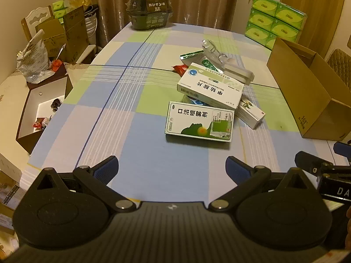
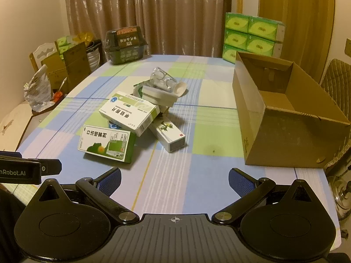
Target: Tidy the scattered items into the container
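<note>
Left gripper (image 1: pixel 172 167): tilted down over the near table edge, jaws spread wide, nothing between the blue ribbed pads.
Right gripper (image 2: pixel 174 180): same downward tilt, jaws wide apart, empty; just beside the left one, whose black tip shows at the left edge of the right view.
Pile: mid-table on the checked cloth (image 1: pixel 140 144), well ahead of both grippers.
Spray box (image 1: pixel 199 121): flat, green and white card, nearest item.
Tablet box (image 1: pixel 210 86): white card, tilted, resting on the pile.
Long box (image 2: pixel 167 134): narrow, partly under the tablet box.
Glasses (image 2: pixel 163 79): clear frames on top of a white block, far side.
Hidden: blue-and-white item under the tablet box, mostly covered; green pouch and red wrapper behind, only edges seen.
Carton (image 2: pixel 283 118): brown corrugated card, open top, empty, right of the pile, apart from it.
Far end: dark wrapped box (image 1: pixel 150 11); print unreadable.
</note>
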Available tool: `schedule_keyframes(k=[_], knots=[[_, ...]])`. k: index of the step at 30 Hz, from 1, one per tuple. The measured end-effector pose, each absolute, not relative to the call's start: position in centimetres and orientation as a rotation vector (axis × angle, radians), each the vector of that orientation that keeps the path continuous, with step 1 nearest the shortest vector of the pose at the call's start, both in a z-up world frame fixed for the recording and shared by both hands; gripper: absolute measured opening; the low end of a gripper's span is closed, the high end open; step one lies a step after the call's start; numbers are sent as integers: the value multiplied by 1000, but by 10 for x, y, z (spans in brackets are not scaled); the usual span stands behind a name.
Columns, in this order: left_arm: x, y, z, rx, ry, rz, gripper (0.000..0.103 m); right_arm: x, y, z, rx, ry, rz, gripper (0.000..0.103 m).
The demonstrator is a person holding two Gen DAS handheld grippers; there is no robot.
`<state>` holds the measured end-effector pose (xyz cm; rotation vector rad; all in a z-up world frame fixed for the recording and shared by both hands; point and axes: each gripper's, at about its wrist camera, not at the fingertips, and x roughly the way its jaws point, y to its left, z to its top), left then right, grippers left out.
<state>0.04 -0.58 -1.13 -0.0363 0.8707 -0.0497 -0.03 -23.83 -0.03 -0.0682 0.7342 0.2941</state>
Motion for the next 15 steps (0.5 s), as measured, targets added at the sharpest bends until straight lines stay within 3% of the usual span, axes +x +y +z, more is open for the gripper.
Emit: schedule_keyframes(k=[15], knots=[[-2, -5, -15, -51, 886, -51, 102, 0, -239, -5, -66, 747, 296, 101]])
